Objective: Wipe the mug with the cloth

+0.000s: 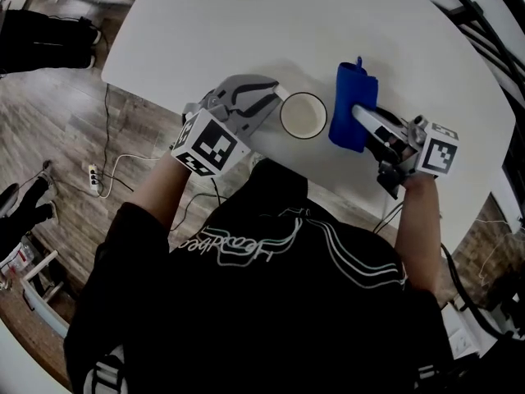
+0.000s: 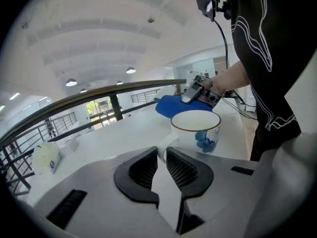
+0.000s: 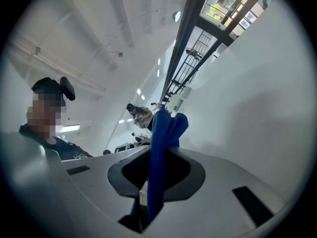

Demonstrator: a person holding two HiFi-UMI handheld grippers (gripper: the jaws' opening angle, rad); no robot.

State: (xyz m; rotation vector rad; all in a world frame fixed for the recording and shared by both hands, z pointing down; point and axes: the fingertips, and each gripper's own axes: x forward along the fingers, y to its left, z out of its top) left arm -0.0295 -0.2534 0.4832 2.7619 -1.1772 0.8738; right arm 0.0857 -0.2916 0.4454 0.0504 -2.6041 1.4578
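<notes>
White mug (image 1: 303,115) with a dark rim sits on the white counter (image 1: 246,31), close to the near edge. Looking down into it from the head view, it's empty inside, just bare white. There's a blue print on its outer wall, which you can see from the left gripper view.

The left gripper (image 1: 275,97) comes in from the mug's left. Its jaws are drawn in close on the mug's handle, which runs into the narrow gap between the pads, so it looks like it's got the mug by the handle.

The right gripper (image 1: 358,115) has its jaws pinched on the blue cloth (image 1: 349,89). In the right gripper view the cloth runs through the jaws as a bunched-up strip and sticks out past the tips.

The cloth is just beside the mug on its right and isn't touching it. Can't tell if the cloth's bottom end rests on the counter.
</notes>
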